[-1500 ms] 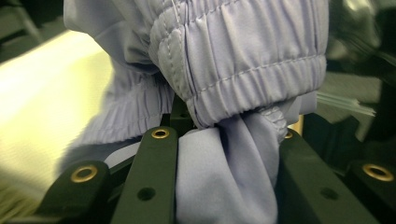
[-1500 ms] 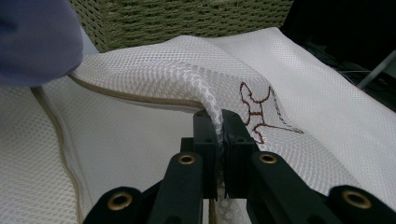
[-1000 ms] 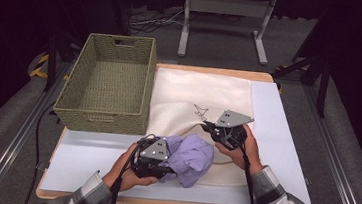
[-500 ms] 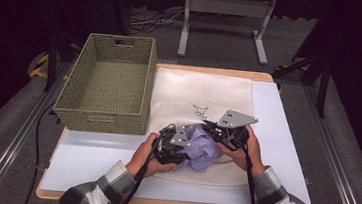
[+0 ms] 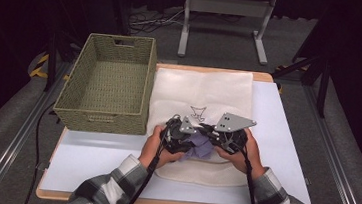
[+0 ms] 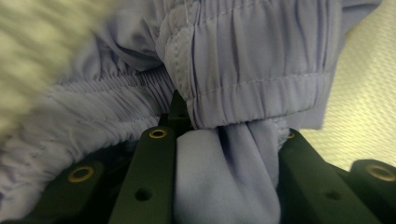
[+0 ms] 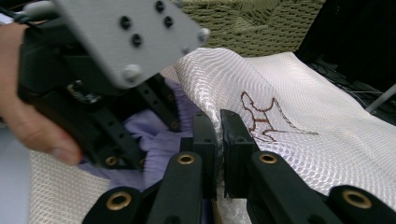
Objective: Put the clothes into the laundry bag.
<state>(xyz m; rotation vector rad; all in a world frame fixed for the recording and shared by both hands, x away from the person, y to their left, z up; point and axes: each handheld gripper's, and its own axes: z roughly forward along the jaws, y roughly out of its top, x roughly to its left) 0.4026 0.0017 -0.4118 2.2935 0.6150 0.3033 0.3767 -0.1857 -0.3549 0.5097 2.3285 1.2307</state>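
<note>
The lilac garment [image 5: 202, 146] sits bunched at the near middle of the worktop [image 5: 285, 142], at the mouth of a white mesh bag [image 5: 205, 92] that lies flat and runs away from the person. In the left gripper view its gathered elastic band [image 6: 252, 88] folds over above the jaws.

The left gripper [image 5: 180, 134] has its jaws closed on a thick fold of the garment [image 6: 224, 182]; cloth packs the gap between them. This grip appears meant to carry the bundle into the bag opening.

The right gripper [image 5: 226, 136] has its jaws nearly together, pinching the upper layer of the mesh bag [image 7: 219, 126] at its edge. The layer rises in a ridge there, which probably serves to hold the mouth open while the other hand feeds the garment in. The garment [image 7: 159, 135] lies just left of that pinch, under the raised mesh; how far inside it sits cannot be told. The two grippers are close together, almost touching.

A small brown embroidered figure [image 5: 197, 112] marks the bag just beyond the grippers.

Containers: the mesh bag looks flat and unfilled beyond its near end. The woven basket [image 5: 105, 87] stands on the far left of the worktop, touching the bag's left edge, upright, with nothing visible inside.
</note>
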